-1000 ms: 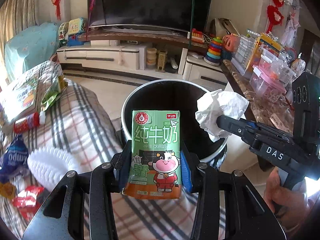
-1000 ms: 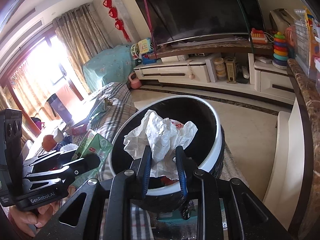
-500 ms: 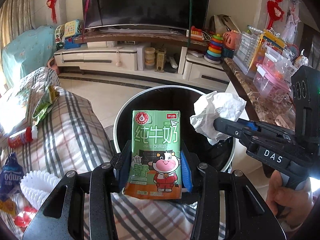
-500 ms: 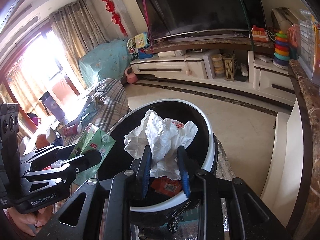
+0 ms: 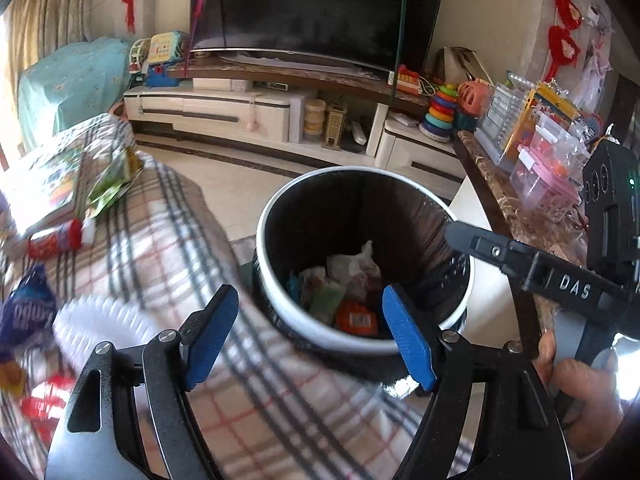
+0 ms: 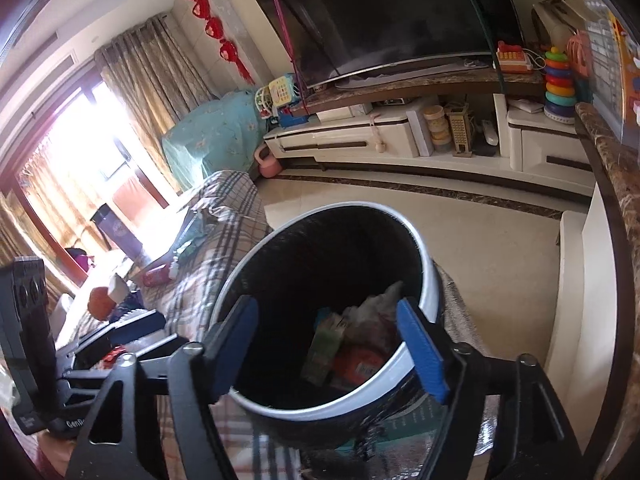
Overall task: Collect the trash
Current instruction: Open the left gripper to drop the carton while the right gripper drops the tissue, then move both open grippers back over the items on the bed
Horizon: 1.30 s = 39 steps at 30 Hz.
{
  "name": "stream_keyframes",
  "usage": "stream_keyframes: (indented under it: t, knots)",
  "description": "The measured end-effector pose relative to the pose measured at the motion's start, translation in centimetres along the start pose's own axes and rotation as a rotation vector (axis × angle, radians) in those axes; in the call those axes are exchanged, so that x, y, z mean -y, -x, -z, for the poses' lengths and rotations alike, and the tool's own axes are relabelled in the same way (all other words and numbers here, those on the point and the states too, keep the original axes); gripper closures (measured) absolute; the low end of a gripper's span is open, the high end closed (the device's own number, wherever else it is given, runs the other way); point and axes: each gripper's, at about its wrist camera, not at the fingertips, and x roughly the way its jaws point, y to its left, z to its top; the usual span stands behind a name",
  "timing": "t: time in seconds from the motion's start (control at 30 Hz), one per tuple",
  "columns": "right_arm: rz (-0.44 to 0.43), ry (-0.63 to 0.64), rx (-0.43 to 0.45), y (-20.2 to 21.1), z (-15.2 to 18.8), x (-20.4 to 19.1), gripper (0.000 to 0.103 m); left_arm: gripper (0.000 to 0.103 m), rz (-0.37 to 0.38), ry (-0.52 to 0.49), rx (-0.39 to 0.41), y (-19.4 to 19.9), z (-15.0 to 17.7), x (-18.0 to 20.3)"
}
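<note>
A round bin (image 5: 280, 308) with a white rim and black liner stands beside the plaid-covered table. Inside lie the green milk carton (image 5: 326, 300), the crumpled white paper (image 5: 352, 266) and a red wrapper (image 5: 356, 322). My left gripper (image 5: 308, 336) is open and empty above the bin's near rim. My right gripper (image 6: 328, 344) is open and empty over the bin (image 6: 432, 280); the carton (image 6: 322, 350) and paper (image 6: 372, 316) show between its fingers. The right gripper also shows in the left wrist view (image 5: 520, 260).
On the plaid cloth (image 5: 168, 240) lie a white ridged item (image 5: 96, 328), a blue packet (image 5: 24, 312), a red tube (image 5: 56, 236), green packets (image 5: 112, 184) and red wrappers (image 5: 44, 396). A marble-topped counter (image 5: 500, 208) with plastic boxes stands right of the bin.
Both grippers have opened. The milk carton and the crumpled paper have dropped into the bin. The left gripper has shifted left.
</note>
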Motion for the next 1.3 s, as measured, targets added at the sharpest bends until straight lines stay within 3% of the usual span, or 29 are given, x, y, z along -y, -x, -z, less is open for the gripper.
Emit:
stream_keyframes:
  t: [0.27, 0.73, 1.3]
  knots:
    - [-0.045, 0.037, 0.002, 0.9, 2.1, -3.5, 0.016, 0.025, -0.029, 0.07, 0.019, 3.8, 4.0, -2.9]
    - [-0.131, 0.117, -0.051, 0.2, 5.8, -9.5, 0.014, 0.025, -0.116, 0.203, 0.047, 9.7, 10.1, -9.2]
    - [-0.182, 0.204, -0.132, -2.1, 9.0, -14.2, 0.014, 0.025, -0.172, 0.241, 0.006, 11.8, 14.4, -13.6]
